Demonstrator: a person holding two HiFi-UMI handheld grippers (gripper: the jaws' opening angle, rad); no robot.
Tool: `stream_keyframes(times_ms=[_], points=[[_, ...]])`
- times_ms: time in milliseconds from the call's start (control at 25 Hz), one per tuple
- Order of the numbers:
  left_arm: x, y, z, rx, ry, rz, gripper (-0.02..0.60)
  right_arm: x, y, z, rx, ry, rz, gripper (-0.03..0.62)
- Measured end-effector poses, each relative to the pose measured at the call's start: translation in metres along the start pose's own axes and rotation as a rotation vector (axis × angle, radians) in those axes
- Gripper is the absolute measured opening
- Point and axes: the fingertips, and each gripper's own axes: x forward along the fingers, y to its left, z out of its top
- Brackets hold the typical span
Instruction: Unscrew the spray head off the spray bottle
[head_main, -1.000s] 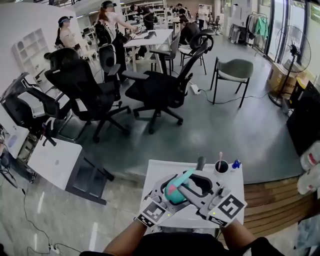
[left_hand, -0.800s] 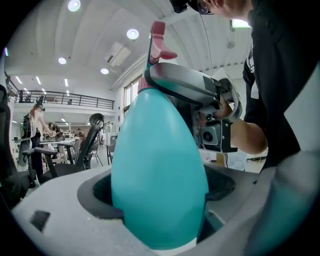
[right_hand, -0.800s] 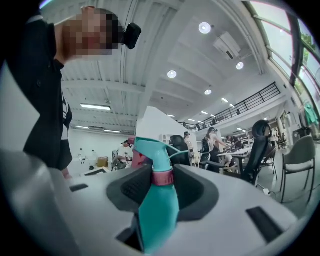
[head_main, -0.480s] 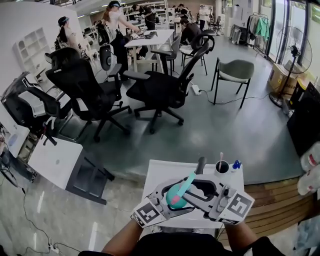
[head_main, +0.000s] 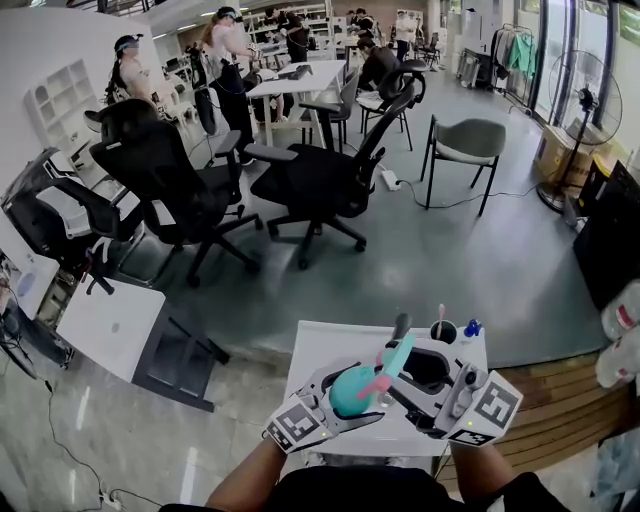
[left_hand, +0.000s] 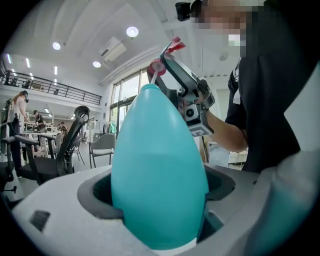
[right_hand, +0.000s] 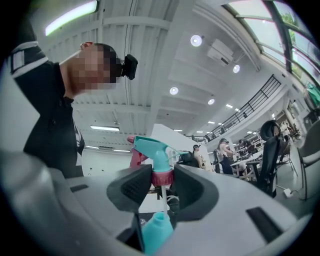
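A teal egg-shaped spray bottle (left_hand: 159, 150) stands upright between the jaws of my left gripper (left_hand: 160, 215), which is shut on its body. My right gripper (right_hand: 162, 186) is shut on the pink collar of the teal spray head (right_hand: 152, 149). The head sits a little above the open bottle neck (right_hand: 157, 226), with the thin dip tube running between them. In the head view the bottle (head_main: 350, 390) and the spray head (head_main: 394, 362) are held over the table between the left gripper (head_main: 322, 398) and the right gripper (head_main: 418, 386).
A small white table (head_main: 325, 345) lies under the grippers, with a black cup of pens (head_main: 443, 333) at its far right corner. Black office chairs (head_main: 320, 175) and a grey chair (head_main: 468, 145) stand on the floor beyond. People work at desks far back.
The right gripper has shifted right and turned, carrying the spray head up and to the right. The left gripper keeps the bottle in nearly the same place.
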Motion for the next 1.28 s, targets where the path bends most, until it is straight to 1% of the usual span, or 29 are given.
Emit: stream_keyframes(times_ms=[80, 280, 480, 640, 920, 1040, 1160, 1280], points=[[0.0, 0.003, -0.01, -0.014, 0.02, 0.016, 0.457, -0.001, -0.004, 0.007, 0.004, -0.029, -0.019, 0.143], [0.001, 0.013, -0.036, -0.033, 0.1, 0.072, 0.456, -0.008, -0.014, 0.024, 0.016, -0.104, -0.089, 0.143], [0.0, 0.01, -0.058, -0.054, 0.151, 0.069, 0.456, -0.019, -0.024, 0.043, 0.018, -0.181, -0.159, 0.143], [-0.002, 0.01, -0.071, -0.069, 0.17, 0.075, 0.456, -0.025, -0.029, 0.051, 0.002, -0.207, -0.192, 0.143], [-0.005, 0.018, -0.082, -0.078, 0.185, 0.109, 0.456, -0.03, -0.036, 0.045, -0.074, -0.174, -0.262, 0.143], [-0.006, 0.022, -0.083, -0.082, 0.184, 0.136, 0.457, -0.031, -0.037, 0.038, -0.138, -0.133, -0.292, 0.143], [-0.008, 0.029, -0.077, -0.069, 0.176, 0.178, 0.456, -0.03, -0.037, 0.031, -0.185, -0.096, -0.311, 0.144], [-0.01, 0.039, -0.066, -0.069, 0.15, 0.231, 0.457, -0.031, -0.039, 0.023, -0.199, -0.067, -0.327, 0.144]])
